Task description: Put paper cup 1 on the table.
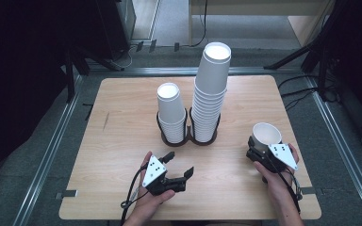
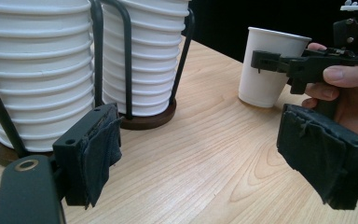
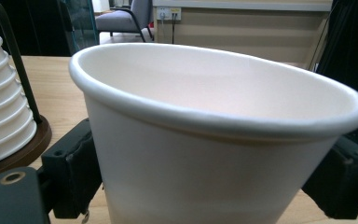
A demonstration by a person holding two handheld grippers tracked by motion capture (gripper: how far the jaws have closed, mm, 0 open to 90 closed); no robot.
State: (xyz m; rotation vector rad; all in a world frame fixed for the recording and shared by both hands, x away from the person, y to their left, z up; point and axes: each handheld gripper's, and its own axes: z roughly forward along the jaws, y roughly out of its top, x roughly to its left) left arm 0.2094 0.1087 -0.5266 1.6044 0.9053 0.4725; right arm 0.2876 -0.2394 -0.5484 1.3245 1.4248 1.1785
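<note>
Two ribbed stacks (image 1: 210, 101), smooth paper cup (image 1: 266, 136).

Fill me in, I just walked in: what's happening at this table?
A person sits at a wooden table with a gripper in each hand. The right gripper is shut on a single paper cup, upright near the table's right edge. The left gripper hovers open and empty over the table's near side. Behind them stand two cup stacks in wire holders: a short stack and a taller stack, side by side.
</note>
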